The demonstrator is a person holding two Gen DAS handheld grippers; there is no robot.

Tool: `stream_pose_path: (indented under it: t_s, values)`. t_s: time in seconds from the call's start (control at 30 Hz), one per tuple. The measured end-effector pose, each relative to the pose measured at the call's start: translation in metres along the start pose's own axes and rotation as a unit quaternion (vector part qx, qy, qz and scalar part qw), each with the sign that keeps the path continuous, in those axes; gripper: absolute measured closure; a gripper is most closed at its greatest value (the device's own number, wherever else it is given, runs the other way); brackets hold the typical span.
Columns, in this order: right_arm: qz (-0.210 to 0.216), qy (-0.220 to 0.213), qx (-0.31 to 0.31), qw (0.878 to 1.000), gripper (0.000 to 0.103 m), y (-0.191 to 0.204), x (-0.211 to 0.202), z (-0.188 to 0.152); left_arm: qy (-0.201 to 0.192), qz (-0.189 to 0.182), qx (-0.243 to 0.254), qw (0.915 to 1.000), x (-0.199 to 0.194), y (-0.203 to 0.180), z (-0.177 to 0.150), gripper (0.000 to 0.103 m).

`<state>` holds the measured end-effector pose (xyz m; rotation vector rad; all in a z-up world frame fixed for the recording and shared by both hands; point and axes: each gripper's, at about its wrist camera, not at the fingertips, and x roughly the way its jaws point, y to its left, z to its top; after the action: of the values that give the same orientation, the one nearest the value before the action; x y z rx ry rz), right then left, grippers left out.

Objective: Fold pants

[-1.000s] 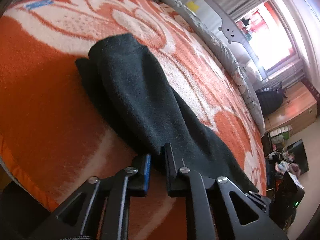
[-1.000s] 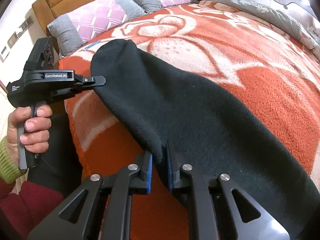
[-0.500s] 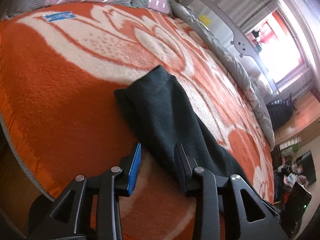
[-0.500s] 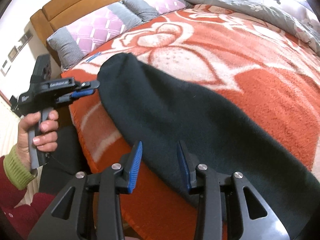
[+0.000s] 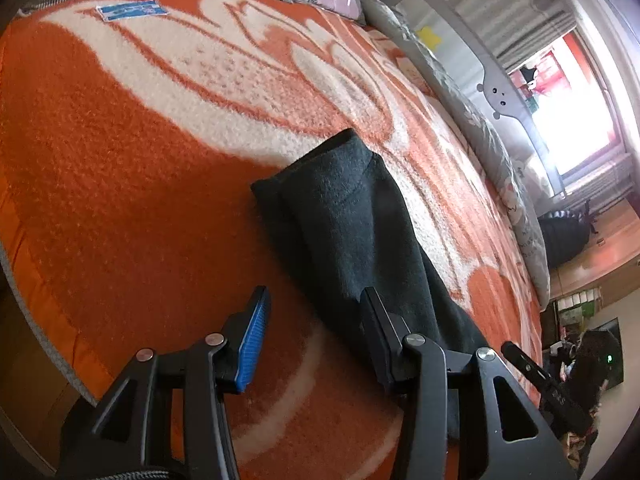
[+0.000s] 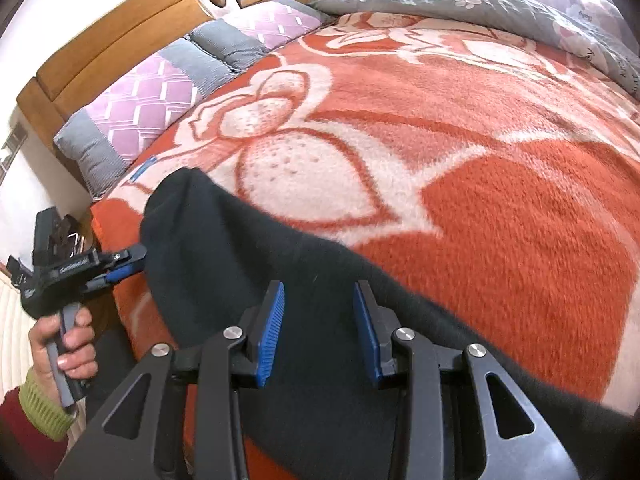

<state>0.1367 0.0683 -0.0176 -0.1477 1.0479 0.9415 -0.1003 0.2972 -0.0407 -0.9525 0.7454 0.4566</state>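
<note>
The dark pants lie folded lengthwise on the orange blanket, running from frame centre to lower right. The left gripper is released, jaws spread at the pants' near edge. The right gripper hangs released above the pants, bottom centre.

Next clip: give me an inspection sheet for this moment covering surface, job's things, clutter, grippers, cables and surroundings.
Surface: orange and cream floral fleece blanket covering a bed.
Job's things: dark fleece pants lying flat on the blanket in a long folded strip, held by neither gripper.
Clutter: nothing seen.
Grippers: left gripper open, at the pants' near edge; right gripper open, above the pants.
Cables: nothing seen.
Surroundings: lilac and grey pillows, wooden headboard, grey patterned quilt, bright window.
</note>
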Motion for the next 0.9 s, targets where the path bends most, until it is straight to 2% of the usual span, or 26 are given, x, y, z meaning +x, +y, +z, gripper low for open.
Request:
stream_pose_path:
  t_s: [0.13, 0.23, 0.37, 0.5, 0.57, 0.6, 0.63, 0.73, 0.8, 0.9]
  values:
    - [-0.002, 0.021, 0.000, 1.000, 0.066, -0.011, 0.026, 0.018, 0.002, 0.006, 0.006, 1.0000, 0.006, -0.002, 0.007, 0.056]
    - [-0.002, 0.058, -0.004, 0.998, 0.066, -0.017, 0.052, 0.027, 0.004, 0.013, 0.006, 0.9999, 0.014, -0.003, 0.011, 0.056]
    - [0.020, 0.112, -0.019, 0.993, 0.066, -0.017, 0.082, 0.027, 0.009, 0.014, 0.003, 0.9999, 0.027, -0.003, 0.016, 0.057]
    - [0.030, 0.131, -0.026, 0.991, 0.066, -0.017, 0.091, 0.028, 0.013, 0.023, 0.012, 0.9996, 0.040, -0.008, 0.022, 0.058]
    - [0.037, 0.135, -0.043, 0.989, 0.079, -0.010, 0.089, 0.027, 0.015, 0.027, 0.018, 0.9994, 0.046, -0.011, 0.025, 0.058]
    - [0.035, 0.133, -0.054, 0.989, 0.084, -0.005, 0.087, 0.027, 0.014, 0.029, 0.021, 0.9993, 0.049, -0.012, 0.027, 0.059]
    - [0.025, 0.129, -0.066, 0.989, 0.088, -0.001, 0.084, 0.026, 0.013, 0.029, 0.023, 0.9992, 0.051, -0.012, 0.028, 0.067]
    - [0.005, 0.093, -0.080, 0.992, 0.090, 0.011, 0.062, 0.027, 0.009, 0.012, 0.034, 0.9993, 0.050, -0.016, 0.032, 0.084]
    - [0.009, 0.051, -0.061, 0.997, 0.090, 0.010, 0.040, 0.031, -0.006, -0.004, 0.039, 0.9992, 0.038, -0.020, 0.031, 0.089]
    - [0.012, -0.008, -0.049, 0.999, 0.091, 0.013, 0.008, 0.034, -0.029, -0.043, 0.035, 0.9980, 0.009, -0.024, 0.026, 0.090]
